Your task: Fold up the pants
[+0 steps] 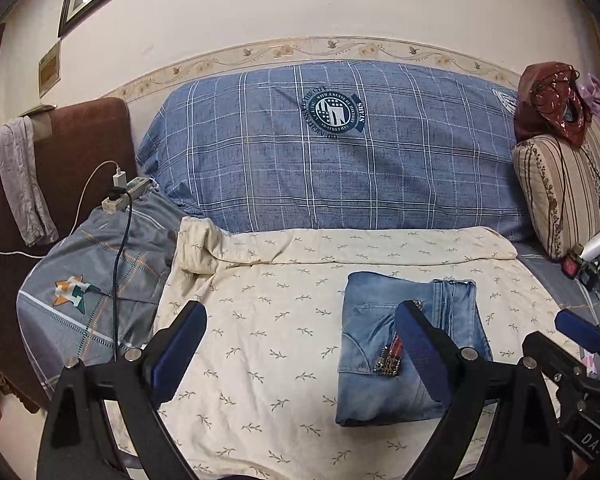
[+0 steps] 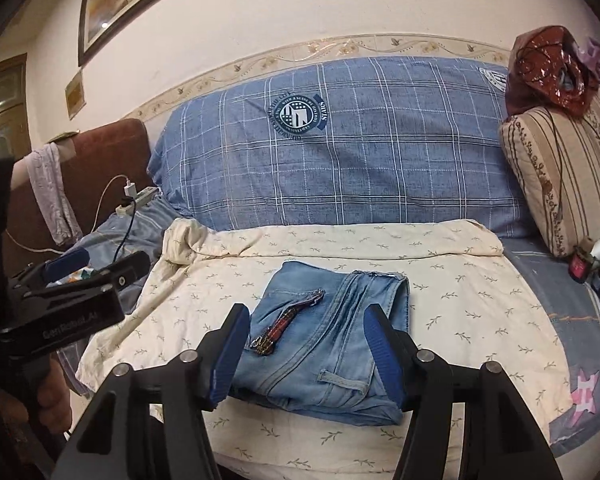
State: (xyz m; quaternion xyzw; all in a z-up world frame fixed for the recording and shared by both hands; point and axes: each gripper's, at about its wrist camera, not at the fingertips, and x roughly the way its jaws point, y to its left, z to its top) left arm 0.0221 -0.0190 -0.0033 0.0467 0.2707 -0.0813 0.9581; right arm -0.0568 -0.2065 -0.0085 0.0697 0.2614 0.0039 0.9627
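Light blue jeans (image 1: 384, 344) lie folded into a compact rectangle on the cream leaf-print sheet (image 1: 260, 320); in the right wrist view the jeans (image 2: 324, 344) show a red-trimmed pocket. My left gripper (image 1: 300, 344) is open and empty, hovering above the sheet with the jeans under its right finger. My right gripper (image 2: 306, 344) is open and empty, raised just in front of the jeans. It also shows at the right edge of the left wrist view (image 1: 572, 332), and the left gripper shows at the left of the right wrist view (image 2: 96, 266).
A blue plaid pillow (image 1: 332, 148) lies against the wall behind the sheet. A power strip (image 1: 124, 194) with cables rests on blue bedding at the left. A striped cushion (image 1: 568, 184) with a red bag (image 1: 548, 100) stands at the right.
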